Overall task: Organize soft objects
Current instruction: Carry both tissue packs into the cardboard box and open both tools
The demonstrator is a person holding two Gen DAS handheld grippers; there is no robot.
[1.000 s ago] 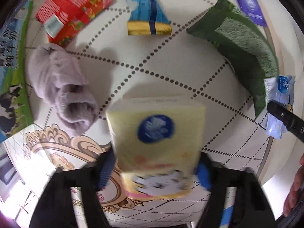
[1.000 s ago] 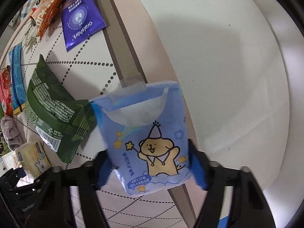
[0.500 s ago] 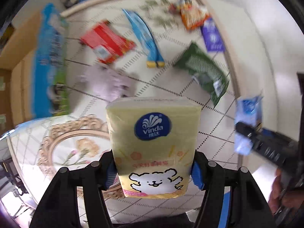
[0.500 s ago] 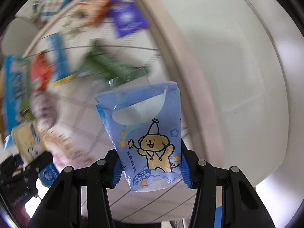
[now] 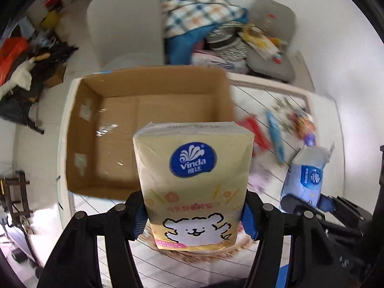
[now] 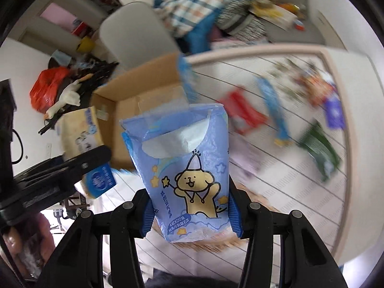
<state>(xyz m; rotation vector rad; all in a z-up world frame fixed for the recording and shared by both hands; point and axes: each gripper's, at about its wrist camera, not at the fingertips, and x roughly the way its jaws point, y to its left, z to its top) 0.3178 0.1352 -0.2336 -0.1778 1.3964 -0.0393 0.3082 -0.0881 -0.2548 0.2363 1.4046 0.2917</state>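
Observation:
My left gripper [image 5: 194, 213] is shut on a yellow Vinda tissue pack [image 5: 194, 172], held upright in the air in front of an open cardboard box [image 5: 79, 129]. My right gripper [image 6: 189, 211] is shut on a blue tissue pack with a cartoon bear [image 6: 184, 168], its top torn open. The blue pack also shows at the right of the left wrist view [image 5: 304, 175]. The yellow pack shows at the left of the right wrist view [image 6: 79, 129]. The box [image 6: 148, 81] lies behind both packs.
Snack packets lie on the patterned table: a red one [image 6: 242, 112], a blue one [image 6: 271, 105], a green one [image 6: 319, 146], a purple one [image 6: 333, 112]. A pale purple cloth [image 6: 244, 158] lies blurred on the table. A grey chair [image 5: 124, 28] and piled clothes [image 5: 199, 16] stand behind the box.
Both grippers have lifted and tilted up with their packs, from looking down at the table to facing the cardboard box. Both stay shut on their packs.

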